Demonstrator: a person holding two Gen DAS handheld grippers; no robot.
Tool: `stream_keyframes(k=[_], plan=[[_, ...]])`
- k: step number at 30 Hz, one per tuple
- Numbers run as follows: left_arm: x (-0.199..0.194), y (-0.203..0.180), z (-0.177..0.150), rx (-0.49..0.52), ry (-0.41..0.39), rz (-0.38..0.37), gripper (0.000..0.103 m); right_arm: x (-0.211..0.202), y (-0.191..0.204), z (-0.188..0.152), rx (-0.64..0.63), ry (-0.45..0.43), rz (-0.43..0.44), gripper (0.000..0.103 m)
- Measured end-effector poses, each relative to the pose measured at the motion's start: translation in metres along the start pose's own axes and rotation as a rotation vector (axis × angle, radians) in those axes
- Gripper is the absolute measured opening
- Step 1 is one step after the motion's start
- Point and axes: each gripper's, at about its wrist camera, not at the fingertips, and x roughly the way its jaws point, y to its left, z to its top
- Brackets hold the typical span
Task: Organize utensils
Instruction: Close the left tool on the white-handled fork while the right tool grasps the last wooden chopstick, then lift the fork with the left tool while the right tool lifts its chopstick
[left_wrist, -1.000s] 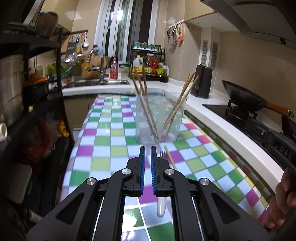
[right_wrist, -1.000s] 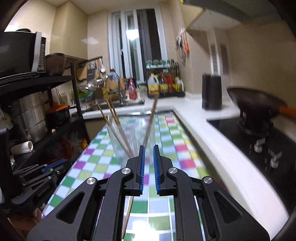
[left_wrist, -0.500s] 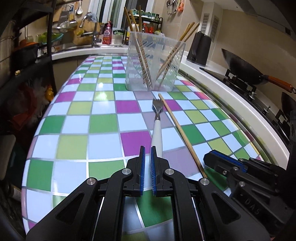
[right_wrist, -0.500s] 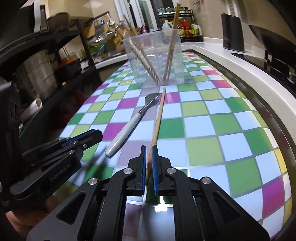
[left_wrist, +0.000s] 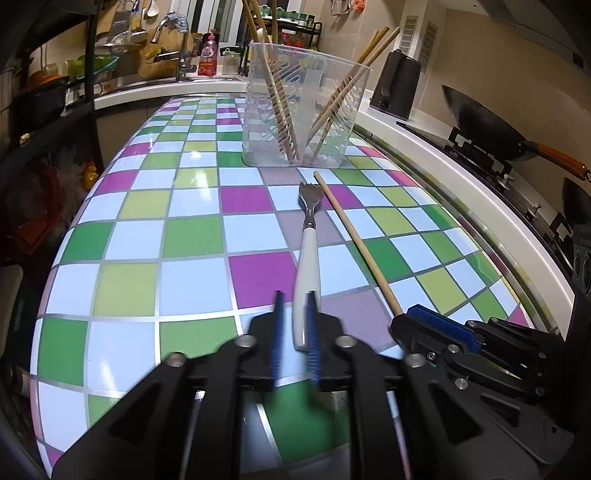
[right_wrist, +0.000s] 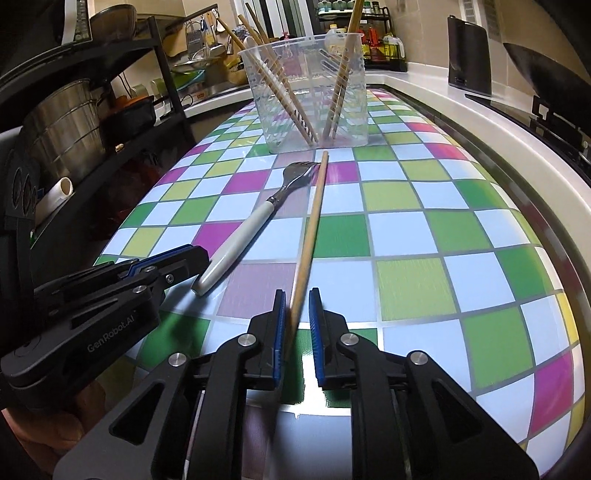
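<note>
A white-handled fork (left_wrist: 308, 258) and a single wooden chopstick (left_wrist: 354, 240) lie side by side on the checkered table (left_wrist: 147, 236). Both point at a clear plastic holder (left_wrist: 303, 110) that has several chopsticks standing in it. My left gripper (left_wrist: 295, 299) is low over the table, its jaws opening, with the fork's handle end between them. My right gripper (right_wrist: 297, 295) is also opening, and the near end of the chopstick (right_wrist: 312, 229) runs between its pads. The fork (right_wrist: 240, 236) lies to its left, ending beside the left gripper (right_wrist: 173, 262).
A white counter edge (left_wrist: 461, 173) borders the table on the right, with a wok (left_wrist: 487, 129) on a stove and a black kettle (left_wrist: 397, 85) beyond. A dark shelf rack with pots (right_wrist: 62, 129) stands along the left. A sink (left_wrist: 177, 59) is at the back.
Both grippers came down close to the tabletop and their jaws, shut before, have parted. The fork handle now sits between the left jaws and the chopstick between the right.
</note>
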Motion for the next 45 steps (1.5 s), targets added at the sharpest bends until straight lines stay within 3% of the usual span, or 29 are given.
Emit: stream_keyframes(k=[1, 7, 14, 17, 18, 19, 29, 45], plan=[[0.001, -0.001, 0.000, 0.005, 0.002, -0.001, 0.039, 0.000, 0.000, 0.000, -0.002, 0.001, 0.000, 0.014], [0.011, -0.012, 0.007, 0.033, 0.028, 0.022, 0.039, 0.002, -0.004, 0.002, -0.006, 0.003, -0.008, 0.007], [0.022, -0.020, 0.010, 0.055, 0.053, 0.061, 0.039, -0.005, -0.020, 0.000, 0.020, -0.007, -0.044, 0.005], [0.022, -0.021, 0.010, 0.063, 0.051, 0.079, 0.031, -0.009, -0.026, -0.003, 0.024, -0.008, -0.062, 0.005], [0.021, -0.020, 0.009, 0.062, 0.049, 0.092, 0.021, -0.010, -0.028, -0.004, 0.024, -0.009, -0.070, 0.005], [0.021, -0.019, 0.008, 0.058, 0.049, 0.093, 0.019, -0.012, -0.030, -0.005, 0.024, -0.009, -0.076, 0.005], [-0.005, 0.005, -0.011, 0.027, 0.018, 0.163, 0.018, -0.025, -0.047, -0.013, 0.037, -0.016, -0.126, 0.006], [-0.005, 0.001, -0.018, 0.060, -0.033, 0.193, 0.019, -0.019, -0.048, -0.009, 0.033, -0.028, -0.130, 0.007]])
